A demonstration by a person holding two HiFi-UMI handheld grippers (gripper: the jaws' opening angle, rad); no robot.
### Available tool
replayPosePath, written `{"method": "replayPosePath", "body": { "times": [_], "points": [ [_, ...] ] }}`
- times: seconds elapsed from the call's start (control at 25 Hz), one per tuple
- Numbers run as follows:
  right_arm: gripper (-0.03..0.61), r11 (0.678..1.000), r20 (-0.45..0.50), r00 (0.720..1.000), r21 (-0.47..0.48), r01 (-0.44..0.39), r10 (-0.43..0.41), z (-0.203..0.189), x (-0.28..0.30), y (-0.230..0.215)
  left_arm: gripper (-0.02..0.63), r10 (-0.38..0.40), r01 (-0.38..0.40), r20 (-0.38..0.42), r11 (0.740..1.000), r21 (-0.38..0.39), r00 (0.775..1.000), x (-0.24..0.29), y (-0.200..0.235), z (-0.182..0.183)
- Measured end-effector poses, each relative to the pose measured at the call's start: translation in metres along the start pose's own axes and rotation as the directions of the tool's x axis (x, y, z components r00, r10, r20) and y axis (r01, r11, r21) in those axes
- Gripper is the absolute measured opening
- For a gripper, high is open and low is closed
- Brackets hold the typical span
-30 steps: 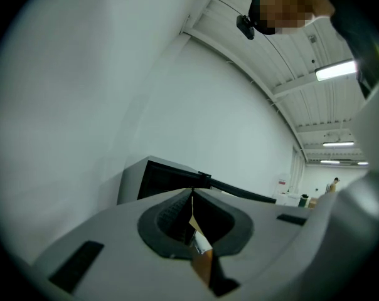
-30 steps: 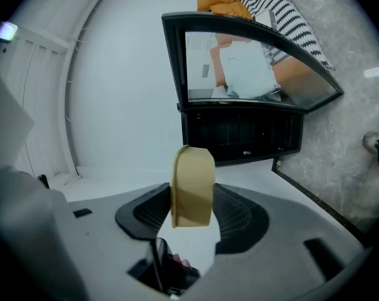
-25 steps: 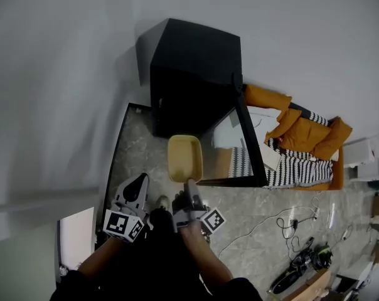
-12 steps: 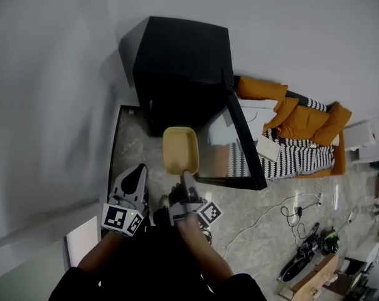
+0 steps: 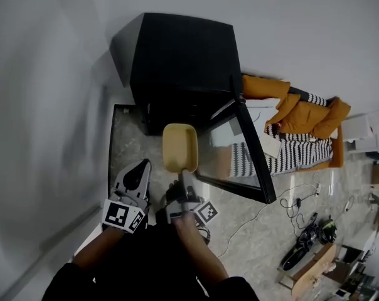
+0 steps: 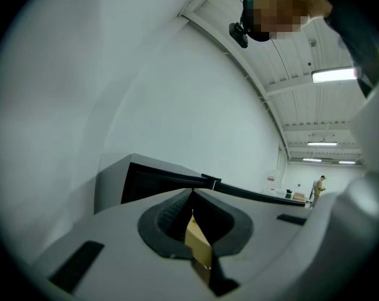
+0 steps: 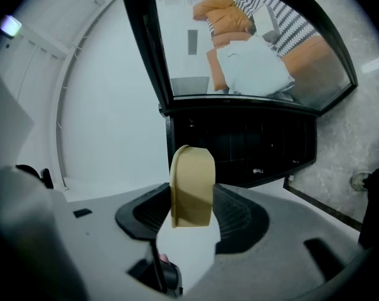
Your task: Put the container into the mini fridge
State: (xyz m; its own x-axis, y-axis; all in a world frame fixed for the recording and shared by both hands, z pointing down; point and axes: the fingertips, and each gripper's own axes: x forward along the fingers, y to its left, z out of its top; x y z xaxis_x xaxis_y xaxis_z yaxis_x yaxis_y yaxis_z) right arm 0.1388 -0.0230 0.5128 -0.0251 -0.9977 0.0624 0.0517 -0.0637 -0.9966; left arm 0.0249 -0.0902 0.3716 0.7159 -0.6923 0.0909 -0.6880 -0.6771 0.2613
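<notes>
The black mini fridge (image 5: 183,61) stands against the wall, its glass door (image 5: 243,152) swung open to the right. A tan container (image 5: 180,147) hangs in front of the dark opening, held at its near end by my right gripper (image 5: 186,179), which is shut on it. In the right gripper view the container (image 7: 192,174) stands on edge between the jaws of the right gripper (image 7: 191,213), with the fridge's dark shelves (image 7: 246,146) straight ahead. My left gripper (image 5: 139,171) is beside it on the left, shut and empty, its tips meeting in the left gripper view (image 6: 191,194).
An orange sofa with striped cushions (image 5: 299,130) shows behind and through the glass door. Cables and tools (image 5: 305,234) lie on the marble floor at the right, with boxes (image 5: 373,133) beyond. A person (image 6: 317,187) stands far off in the left gripper view.
The right gripper has carried the container a little closer to the fridge opening. The head view has shifted so the fridge looks larger. The left gripper has hardly moved.
</notes>
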Motion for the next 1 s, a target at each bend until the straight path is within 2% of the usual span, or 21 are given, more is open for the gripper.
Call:
{"method": "replayPosePath", "body": {
  "times": [0.64, 1.0],
  "points": [
    [0.198, 0.998, 0.003, 1.000, -0.058, -0.008, 0.008, 0.016, 0.093, -0.097, 0.005, -0.012, 0.012, 0.032, 1.000, -0.014, 0.999, 0.056, 0.058, -0.025],
    [0.198, 0.997, 0.032, 0.999, -0.080, -0.022, 0.024, 0.031, 0.135, -0.141, 0.006, 0.004, -0.003, 0.042, 1.000, -0.020, 0.999, 0.071, 0.084, -0.058]
  ]
}}
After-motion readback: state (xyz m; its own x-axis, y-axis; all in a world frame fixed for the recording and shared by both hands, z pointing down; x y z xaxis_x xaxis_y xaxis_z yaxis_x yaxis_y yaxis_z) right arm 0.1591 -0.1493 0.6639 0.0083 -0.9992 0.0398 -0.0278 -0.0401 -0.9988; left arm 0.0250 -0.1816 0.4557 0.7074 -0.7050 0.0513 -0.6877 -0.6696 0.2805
